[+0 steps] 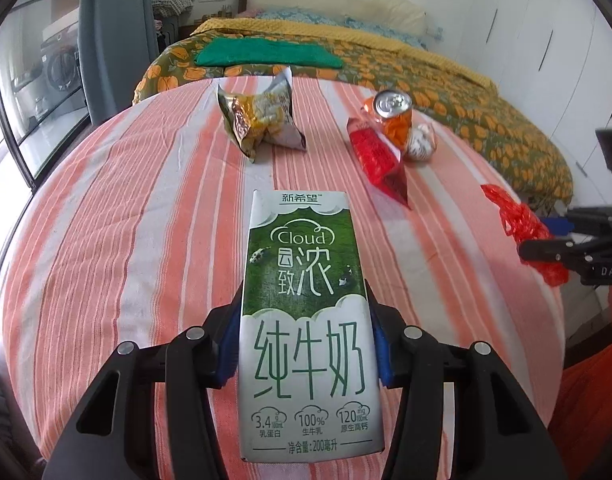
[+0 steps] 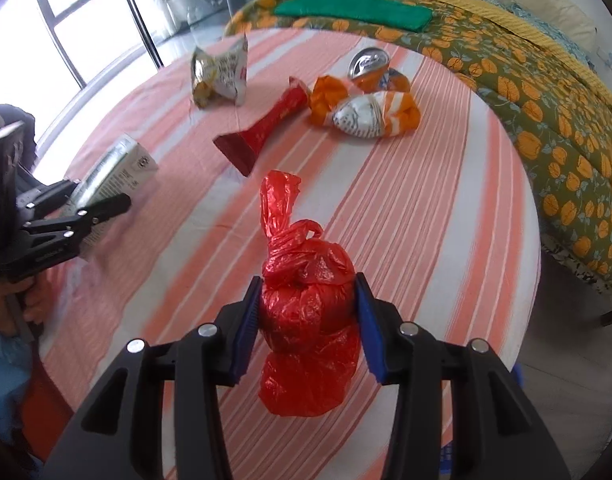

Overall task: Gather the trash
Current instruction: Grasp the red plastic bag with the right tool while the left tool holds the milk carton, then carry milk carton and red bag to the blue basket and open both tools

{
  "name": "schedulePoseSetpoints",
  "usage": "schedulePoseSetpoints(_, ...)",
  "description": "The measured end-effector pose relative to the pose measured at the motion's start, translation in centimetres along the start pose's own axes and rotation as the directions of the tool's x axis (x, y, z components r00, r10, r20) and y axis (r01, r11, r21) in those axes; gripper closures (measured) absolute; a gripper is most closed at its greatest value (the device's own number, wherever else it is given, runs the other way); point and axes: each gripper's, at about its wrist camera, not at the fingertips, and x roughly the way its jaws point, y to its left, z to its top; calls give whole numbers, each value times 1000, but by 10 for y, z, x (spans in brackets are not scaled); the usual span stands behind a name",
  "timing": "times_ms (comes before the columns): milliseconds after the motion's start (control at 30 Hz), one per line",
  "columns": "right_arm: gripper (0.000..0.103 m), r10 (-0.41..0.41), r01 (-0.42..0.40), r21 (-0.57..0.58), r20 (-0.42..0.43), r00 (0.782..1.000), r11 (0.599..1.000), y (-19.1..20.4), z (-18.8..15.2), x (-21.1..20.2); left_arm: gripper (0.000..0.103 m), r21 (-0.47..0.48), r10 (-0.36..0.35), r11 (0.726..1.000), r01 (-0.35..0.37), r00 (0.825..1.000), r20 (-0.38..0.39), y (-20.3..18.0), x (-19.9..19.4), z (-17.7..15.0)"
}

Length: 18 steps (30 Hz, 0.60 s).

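Left hand-held gripper [image 1: 306, 344]: your blue pads [image 1: 229, 350] press both narrow sides of the green-and-white milk carton [image 1: 306, 320]; carton gripped, printed face toward the camera, above the worktop [image 1: 125, 240].

Right hand-held gripper [image 2: 308, 320]: your blue pads [image 2: 245, 322] squeeze the knotted red plastic bag [image 2: 306, 312] at its middle; bag gripped, knot and twisted tail pointing away from you, its lower bulge hanging below the pads.

Landmark for the rest: the red plastic bag, as the right wrist view shows it.

- Worktop: round, covered with a salmon-and-white striped cloth [image 2: 426, 220]; it lies under the bag.
- Red foil wrapper [image 2: 261, 132]: on the cloth beyond the bag, slightly left, well apart from it.
- Orange-and-white snack packet [image 2: 370, 114]: beyond the bag, to the right of the red wrapper, crumpled.
- Crushed orange drink can [image 2: 372, 70]: just behind that packet, silver top showing.
- Gold-and-white foil packet [image 2: 219, 74]: farther beyond the bag and to its left, standing crumpled.
- Milk carton with your left hand-held gripper: to the bag's left, well apart.
- Bed [image 2: 546, 100]: beyond the worktop, with an orange-leaf patterned cover and a green folded cloth [image 2: 354, 10].
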Motion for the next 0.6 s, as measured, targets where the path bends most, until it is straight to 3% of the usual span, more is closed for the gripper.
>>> schedulePoseSetpoints(200, 59, 107, -116, 104, 89, 990, 988, -17, -27, -22, 53, -42, -34, 998, 37, 998, 53, 2, -12, 0)
schedulePoseSetpoints(333, 59, 133, -162, 182, 159, 978, 970, -42, -54, -37, 53, -44, -35, 998, 38, 997, 67, -2, -14, -2)
schedulePoseSetpoints(467, 59, 40, -104, 291, 220, 975, 951, -86, -94, -51, 53, -61, -45, 997, 49, 996, 74, -6, -14, -2)
schedulePoseSetpoints(600, 59, -51, -45, 413, 217, 975, 910, -139, -134, -56, 53, -67, -72, 995, 77, 994, 84, -22, -19, -5)
